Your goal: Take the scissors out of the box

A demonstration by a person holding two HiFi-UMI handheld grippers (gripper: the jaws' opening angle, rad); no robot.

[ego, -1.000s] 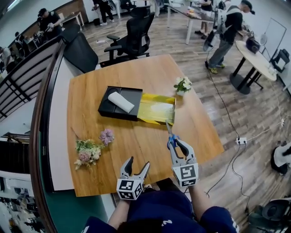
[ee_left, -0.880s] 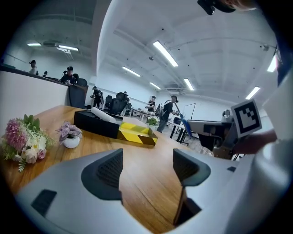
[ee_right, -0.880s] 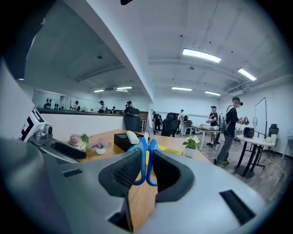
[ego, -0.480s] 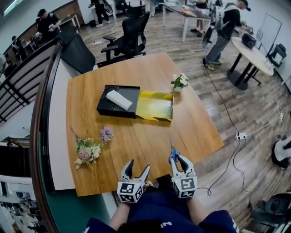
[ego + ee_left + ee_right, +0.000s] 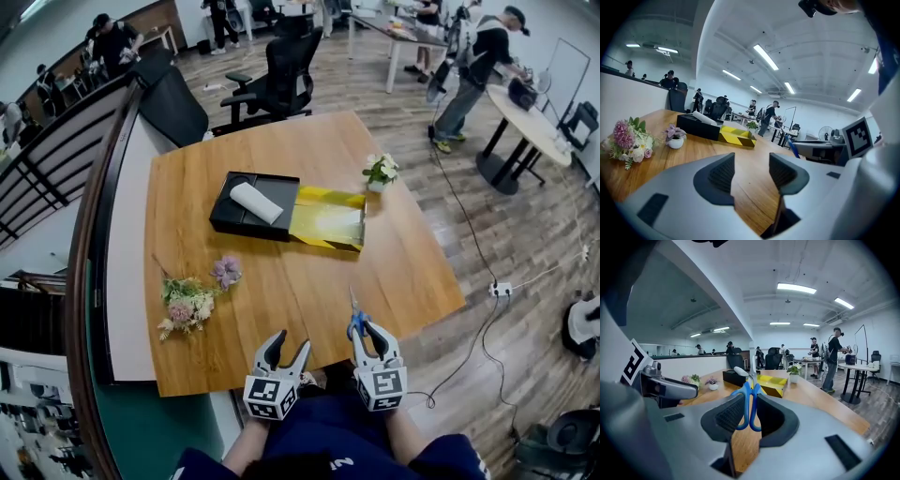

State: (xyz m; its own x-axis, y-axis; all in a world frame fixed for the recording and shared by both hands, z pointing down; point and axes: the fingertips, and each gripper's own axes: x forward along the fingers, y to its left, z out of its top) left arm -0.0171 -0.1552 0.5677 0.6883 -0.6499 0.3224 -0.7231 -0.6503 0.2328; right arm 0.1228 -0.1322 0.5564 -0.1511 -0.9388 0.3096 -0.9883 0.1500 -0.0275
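My right gripper (image 5: 365,328) is shut on the blue handles of the scissors (image 5: 355,317), blades pointing away over the wooden table (image 5: 412,272) near its front edge. The right gripper view shows the scissors (image 5: 749,397) upright between the pads of that gripper (image 5: 750,411). Farther back lie the black box (image 5: 246,221) holding a white roll (image 5: 255,202) and, beside it, the yellow box part with black stripes (image 5: 328,217). My left gripper (image 5: 287,345) hovers at the table's front edge; its jaws are closing with nothing between them (image 5: 752,171).
A flower bunch (image 5: 186,309) and a small pink potted flower (image 5: 226,272) sit at the table's left. A white potted flower (image 5: 380,172) stands at the right edge by the yellow box. Office chairs (image 5: 281,66) and people stand beyond the table.
My right gripper has pulled the scissors back from the yellow box toward the table's front edge and lower. The left gripper's jaws have narrowed.
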